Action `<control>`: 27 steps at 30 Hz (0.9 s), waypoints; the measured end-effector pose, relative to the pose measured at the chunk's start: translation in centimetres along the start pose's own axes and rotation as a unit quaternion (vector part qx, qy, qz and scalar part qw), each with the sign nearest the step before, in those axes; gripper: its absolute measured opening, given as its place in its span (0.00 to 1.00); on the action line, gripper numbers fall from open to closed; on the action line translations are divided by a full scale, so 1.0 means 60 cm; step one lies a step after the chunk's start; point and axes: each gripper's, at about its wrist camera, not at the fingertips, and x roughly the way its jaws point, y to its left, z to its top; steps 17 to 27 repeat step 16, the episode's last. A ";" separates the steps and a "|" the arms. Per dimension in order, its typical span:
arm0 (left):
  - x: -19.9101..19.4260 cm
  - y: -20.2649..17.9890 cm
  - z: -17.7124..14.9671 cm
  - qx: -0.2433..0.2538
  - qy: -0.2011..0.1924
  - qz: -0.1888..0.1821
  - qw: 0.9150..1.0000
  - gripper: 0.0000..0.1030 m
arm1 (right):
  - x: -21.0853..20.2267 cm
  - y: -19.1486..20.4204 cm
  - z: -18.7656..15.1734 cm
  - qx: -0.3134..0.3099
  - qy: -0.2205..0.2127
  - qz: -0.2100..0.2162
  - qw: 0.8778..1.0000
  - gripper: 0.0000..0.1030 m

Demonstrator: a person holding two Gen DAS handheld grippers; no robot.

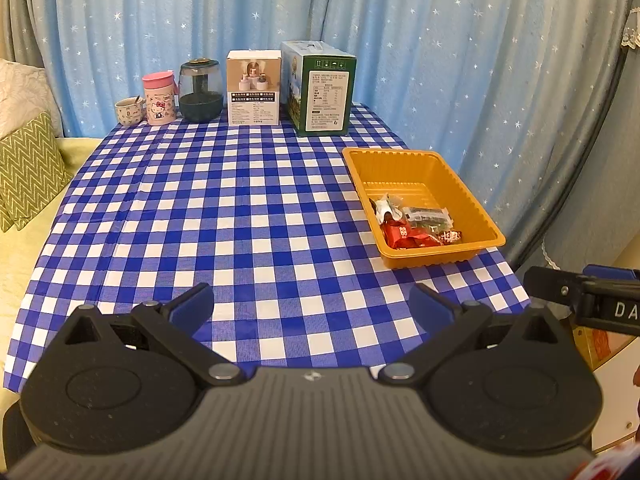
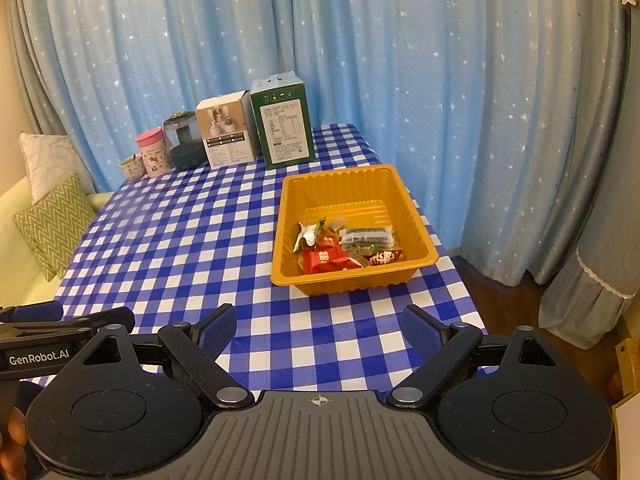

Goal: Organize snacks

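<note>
Reading "GenRobot.AI": left gripper [image 2: 60, 320] body

A glossy orange plastic tray [image 2: 416, 216] holds shiny foil and clear-film snack wrappers [image 2: 344, 246]; the checked tablecloth [image 1: 224, 216] looks smooth and faintly creased; at twelve o'clock, matt printed cardboard boxes [image 1: 253, 92]

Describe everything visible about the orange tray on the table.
The orange tray is a rectangular, thin, glossy container that looks like moulded plastic, with sloped walls, a rolled rim and a ribbed floor. It sits flat and upright on the blue-and-white checked tablecloth, towards the table's right edge, in front of the green box. A small heap of wrapped snacks lies in its near end; the far end is bare. Neither gripper touches it.
</note>
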 end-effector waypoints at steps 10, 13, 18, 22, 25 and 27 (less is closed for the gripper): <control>0.002 0.000 -0.001 0.000 0.000 0.000 1.000 1.00 | 0.001 -0.002 -0.004 0.001 0.001 -0.001 1.000 0.86; 0.002 0.000 -0.004 0.002 -0.003 0.003 1.000 1.00 | 0.001 -0.003 -0.004 0.001 0.001 -0.001 1.000 0.86; 0.003 0.002 -0.005 0.003 -0.003 0.001 1.000 1.00 | 0.001 -0.003 -0.003 0.001 0.001 -0.001 1.000 0.86; 0.003 0.002 -0.005 0.003 -0.003 0.001 1.000 1.00 | 0.001 -0.003 -0.003 0.001 0.001 -0.001 1.000 0.86; 0.003 0.002 -0.005 0.003 -0.003 0.001 1.000 1.00 | 0.001 -0.003 -0.003 0.001 0.001 -0.001 1.000 0.86; 0.003 0.002 -0.005 0.003 -0.003 0.001 1.000 1.00 | 0.001 -0.003 -0.003 0.001 0.001 -0.001 1.000 0.86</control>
